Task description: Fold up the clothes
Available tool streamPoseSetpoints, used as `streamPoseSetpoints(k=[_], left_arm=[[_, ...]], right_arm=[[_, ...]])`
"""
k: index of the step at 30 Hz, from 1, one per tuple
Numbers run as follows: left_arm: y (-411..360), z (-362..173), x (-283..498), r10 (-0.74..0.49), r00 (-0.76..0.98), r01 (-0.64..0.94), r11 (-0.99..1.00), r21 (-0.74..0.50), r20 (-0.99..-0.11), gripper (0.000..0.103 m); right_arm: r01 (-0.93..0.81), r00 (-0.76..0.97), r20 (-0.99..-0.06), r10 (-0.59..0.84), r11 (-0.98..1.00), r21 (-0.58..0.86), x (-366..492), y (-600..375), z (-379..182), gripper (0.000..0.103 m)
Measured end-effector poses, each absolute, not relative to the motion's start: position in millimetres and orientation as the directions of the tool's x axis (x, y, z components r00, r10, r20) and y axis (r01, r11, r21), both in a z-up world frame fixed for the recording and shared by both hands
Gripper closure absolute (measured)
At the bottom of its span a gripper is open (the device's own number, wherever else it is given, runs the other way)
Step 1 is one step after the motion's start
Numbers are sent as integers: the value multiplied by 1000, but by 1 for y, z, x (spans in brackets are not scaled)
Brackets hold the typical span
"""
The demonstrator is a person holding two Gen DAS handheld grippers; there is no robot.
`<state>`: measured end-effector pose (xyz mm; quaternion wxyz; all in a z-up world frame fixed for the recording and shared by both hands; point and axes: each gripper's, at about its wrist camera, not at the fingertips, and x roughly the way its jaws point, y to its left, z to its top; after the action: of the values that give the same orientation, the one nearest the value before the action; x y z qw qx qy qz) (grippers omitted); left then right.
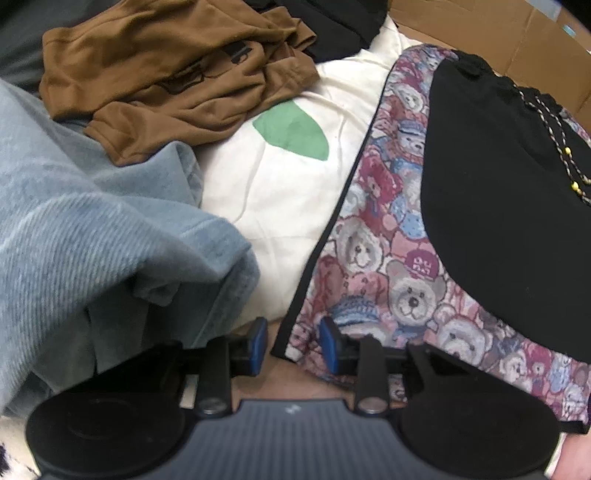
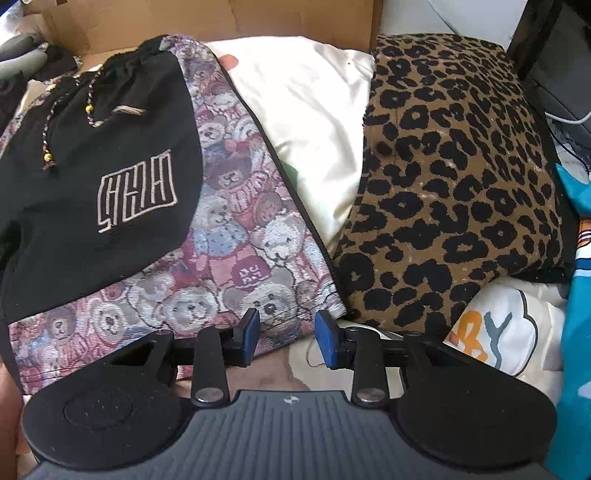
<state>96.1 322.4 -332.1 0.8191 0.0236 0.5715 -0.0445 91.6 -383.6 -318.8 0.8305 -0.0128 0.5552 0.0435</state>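
Bear-print shorts (image 1: pixel 373 236) lie flat on white quilt (image 1: pixel 280 177), waistband at far end, long axis running away from both tongs. Left tongs (image 1: pixel 293 341) part open, nothing gripped, black-piped near-left corner of hem sitting in the gap. Right tongs (image 2: pixel 284 338) also part open and empty, just off near-right corner. Both about equally close, I think, fisheye makes it hard to call. Jeans (image 1: pixel 92 229) crowd left edge, leopard-print cushion (image 2: pixel 450 177) tight against right edge. Open room only straight ahead, toward cardboard box (image 2: pixel 229 22).

Woven teddy-bear shorts (image 2: pixel 236 229), twilled blue denim (image 1: pixel 92 236), fuzzy leopard-print cloth (image 2: pixel 450 177), matt brown cardboard (image 1: pixel 517 40)
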Motion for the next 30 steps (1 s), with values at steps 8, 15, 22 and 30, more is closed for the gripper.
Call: streamPoseSetpoints(k=[8, 15, 22, 30], left_arm=[[328, -342, 99, -77, 370, 100, 994, -43, -926, 67], [326, -336, 100, -99, 338, 112, 992, -65, -936, 91], [317, -305, 103, -90, 321, 81, 994, -67, -943, 94], [277, -255, 113, -130, 295, 127, 987, -96, -947, 94]], right_arm=[[-98, 458, -883, 101, 993, 63, 92, -374, -305, 63], [-118, 470, -873, 129, 990, 83, 99, -356, -300, 63], [-122, 475, -866, 158, 986, 113, 105, -346, -292, 62], [-190, 471, -849, 241, 967, 169, 108, -321, -285, 61]])
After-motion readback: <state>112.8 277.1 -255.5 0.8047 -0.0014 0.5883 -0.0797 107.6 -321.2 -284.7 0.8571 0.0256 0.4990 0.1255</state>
